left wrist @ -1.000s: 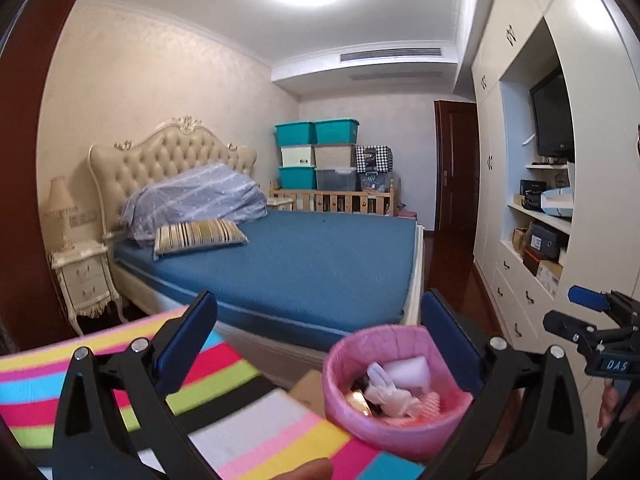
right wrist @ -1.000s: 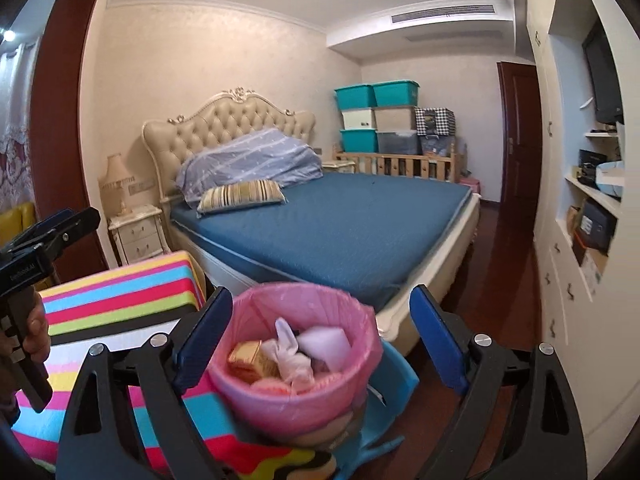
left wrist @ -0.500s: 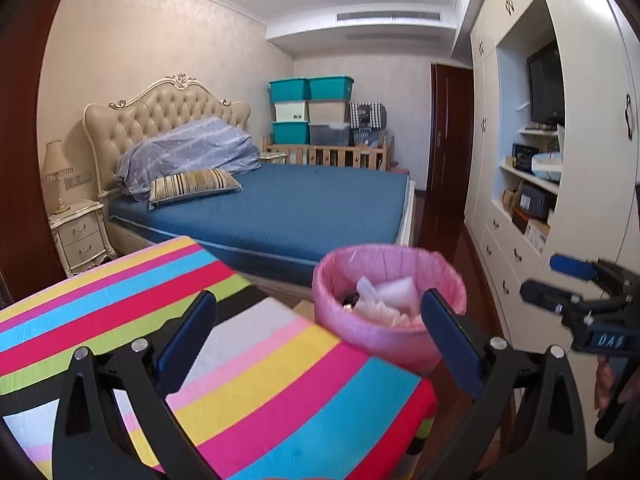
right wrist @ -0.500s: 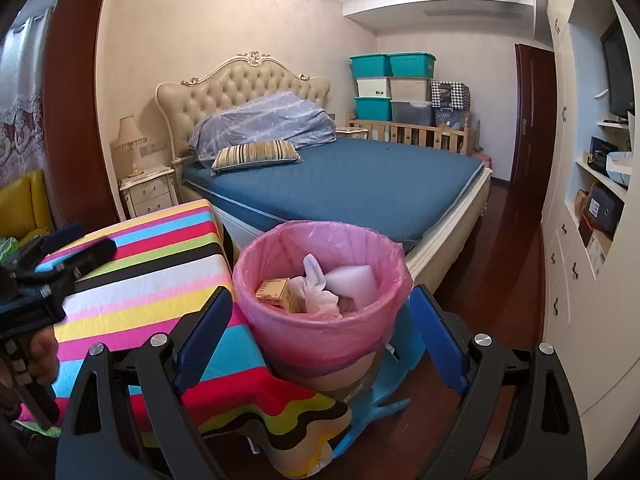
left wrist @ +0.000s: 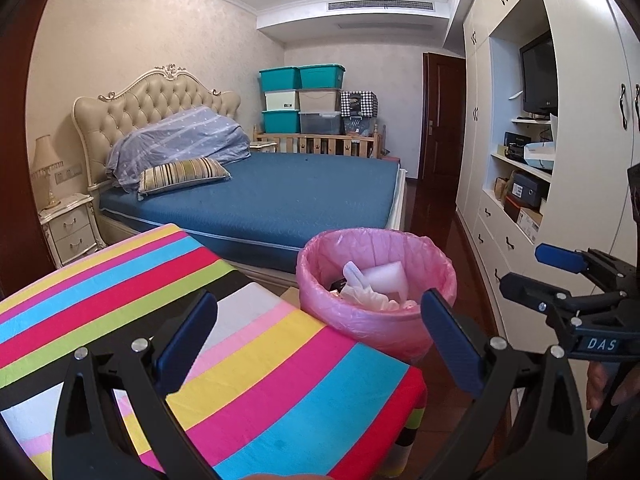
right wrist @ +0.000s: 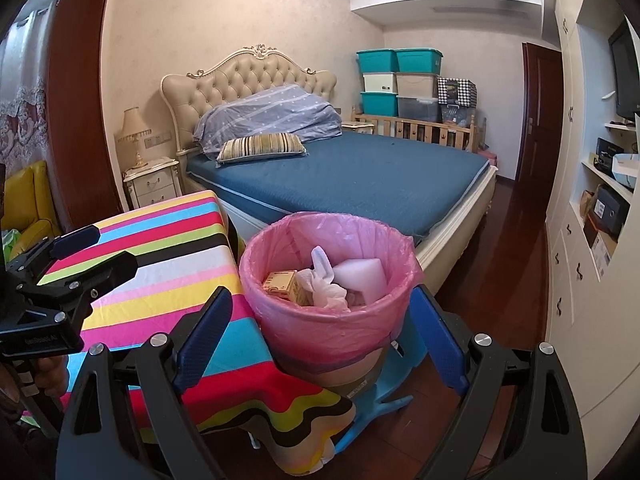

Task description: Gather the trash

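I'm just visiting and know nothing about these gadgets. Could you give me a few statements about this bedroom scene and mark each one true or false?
1. The bin has a pink liner. True.
2. The bin is empty. False: it holds a small box, crumpled tissue and a white foam piece.
3. The right tool is open and holds nothing. True: its blue fingers stand wide on either side of the bin, seemingly without touching it.
4. The tablecloth is plain white. False: it has bright multicoloured stripes.
5. The bed has a blue cover. True.
6. The left tool grips a bottle. False: it is open and empty.
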### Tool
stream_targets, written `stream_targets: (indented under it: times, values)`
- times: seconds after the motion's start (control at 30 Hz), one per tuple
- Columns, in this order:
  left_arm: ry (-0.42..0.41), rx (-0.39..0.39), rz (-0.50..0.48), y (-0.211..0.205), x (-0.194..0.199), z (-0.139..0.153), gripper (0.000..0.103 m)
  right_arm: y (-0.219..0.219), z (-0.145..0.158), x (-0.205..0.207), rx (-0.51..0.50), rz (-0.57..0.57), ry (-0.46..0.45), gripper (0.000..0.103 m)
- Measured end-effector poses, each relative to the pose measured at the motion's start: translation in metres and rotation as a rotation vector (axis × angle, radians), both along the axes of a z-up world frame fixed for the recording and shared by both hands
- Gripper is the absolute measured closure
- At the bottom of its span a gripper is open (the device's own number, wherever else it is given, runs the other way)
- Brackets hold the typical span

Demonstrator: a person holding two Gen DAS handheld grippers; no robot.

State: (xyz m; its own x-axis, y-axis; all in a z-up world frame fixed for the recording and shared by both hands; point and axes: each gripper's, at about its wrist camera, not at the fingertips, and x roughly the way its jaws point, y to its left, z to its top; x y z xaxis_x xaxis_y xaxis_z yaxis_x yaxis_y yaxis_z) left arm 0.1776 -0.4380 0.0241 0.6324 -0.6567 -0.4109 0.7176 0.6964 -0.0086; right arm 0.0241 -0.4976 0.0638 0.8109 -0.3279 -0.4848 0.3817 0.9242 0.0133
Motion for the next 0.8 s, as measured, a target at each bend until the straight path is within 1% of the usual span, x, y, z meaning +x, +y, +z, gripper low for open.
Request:
stream_targets:
  times: [0.13, 0.47, 0.8]
  values:
    - [0.013, -0.005, -0.002, -0.0003, 0.0012, 0.0011, 0.004, 0.0006, -0.0009, 0.0002, -0.008, -0.004, -0.007, 0.018]
    - [0.008, 0.013, -0.013, -0.0041, -0.0009, -0.0032, 0.005, 0.0005, -0.0002, -0.0014, -0.009, -0.010, -0.015, 0.018]
    - [0.002, 0.011, -0.018, -0.0030, -0.0048, -0.0046, 0.005, 0.0038, -0.0003, -0.0043, -0.004, -0.020, -0.034, 0.018]
